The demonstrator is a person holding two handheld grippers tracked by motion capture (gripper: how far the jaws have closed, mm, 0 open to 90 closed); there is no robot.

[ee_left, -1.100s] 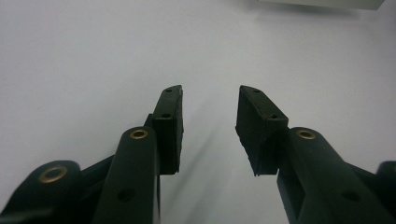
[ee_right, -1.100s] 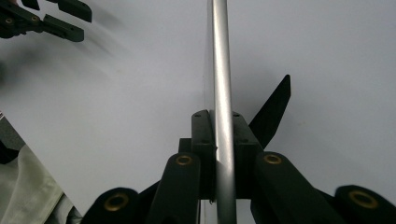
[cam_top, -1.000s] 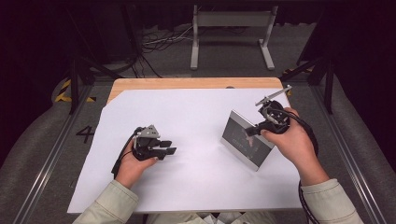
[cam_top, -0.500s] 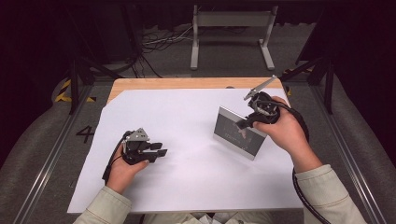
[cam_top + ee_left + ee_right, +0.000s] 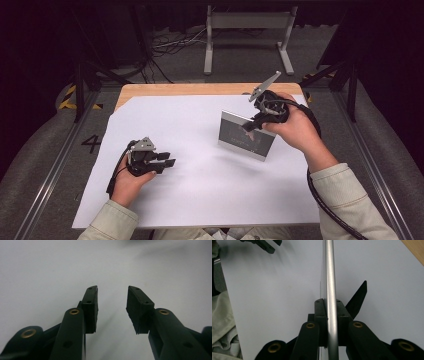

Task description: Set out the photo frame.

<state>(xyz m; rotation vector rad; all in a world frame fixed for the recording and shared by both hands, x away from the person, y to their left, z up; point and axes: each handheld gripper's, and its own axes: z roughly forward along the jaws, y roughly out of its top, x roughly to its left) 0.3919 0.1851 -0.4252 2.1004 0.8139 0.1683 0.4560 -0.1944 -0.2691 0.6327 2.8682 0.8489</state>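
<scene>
The picture frame looks stiff and fairly light, but its glazed front is probably slippery and breakable — so the safest hold seems to be the metal rim, not the pane. That is where it is taken: the right tongs are pressed together on the frame's silver top edge, pads on either side of the rail. The frame is a flat rectangle with a thin silver border and a dark, reflective face; a black easel leg juts out behind it. It stands roughly upright, its lower edge at or just above the white sheet that covers the counter; contact cannot be judged. Well to the frame's left, the left tongs rest low over the sheet — spread apart, nothing between them.
</scene>
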